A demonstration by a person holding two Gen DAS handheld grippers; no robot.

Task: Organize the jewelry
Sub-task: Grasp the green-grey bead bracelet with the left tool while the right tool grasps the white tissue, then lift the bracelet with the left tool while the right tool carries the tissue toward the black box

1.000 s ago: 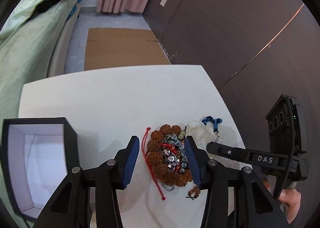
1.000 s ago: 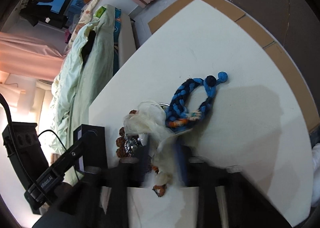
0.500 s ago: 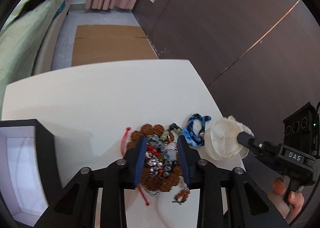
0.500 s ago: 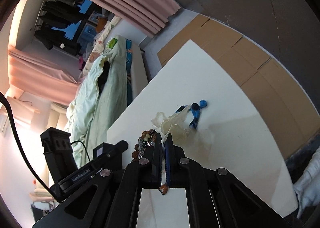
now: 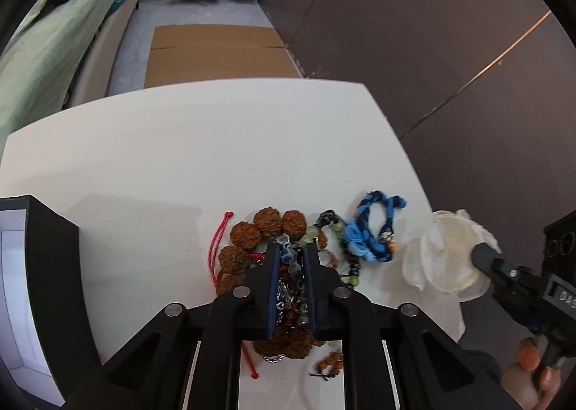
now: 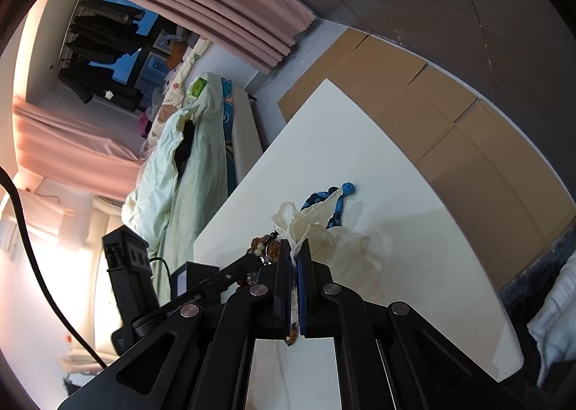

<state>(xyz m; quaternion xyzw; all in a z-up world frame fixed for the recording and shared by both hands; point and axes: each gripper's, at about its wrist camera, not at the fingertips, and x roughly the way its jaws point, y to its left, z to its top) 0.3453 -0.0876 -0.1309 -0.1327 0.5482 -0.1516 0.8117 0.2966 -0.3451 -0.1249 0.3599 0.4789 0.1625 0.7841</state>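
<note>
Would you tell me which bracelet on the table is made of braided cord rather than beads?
The blue bracelet, lying right of the bead pile; it alone is woven cord.

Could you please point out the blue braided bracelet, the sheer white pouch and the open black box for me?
blue braided bracelet (image 5: pixel 374 230), left wrist view, on its braided loop.
sheer white pouch (image 5: pixel 446 258), left wrist view, on its round translucent face.
open black box (image 5: pixel 54 266), left wrist view, on its black side wall.

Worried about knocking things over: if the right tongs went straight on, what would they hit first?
Probably the blue braided bracelet lying just past the sheer pouch that the right tongs pinch; depth is unclear.
</note>
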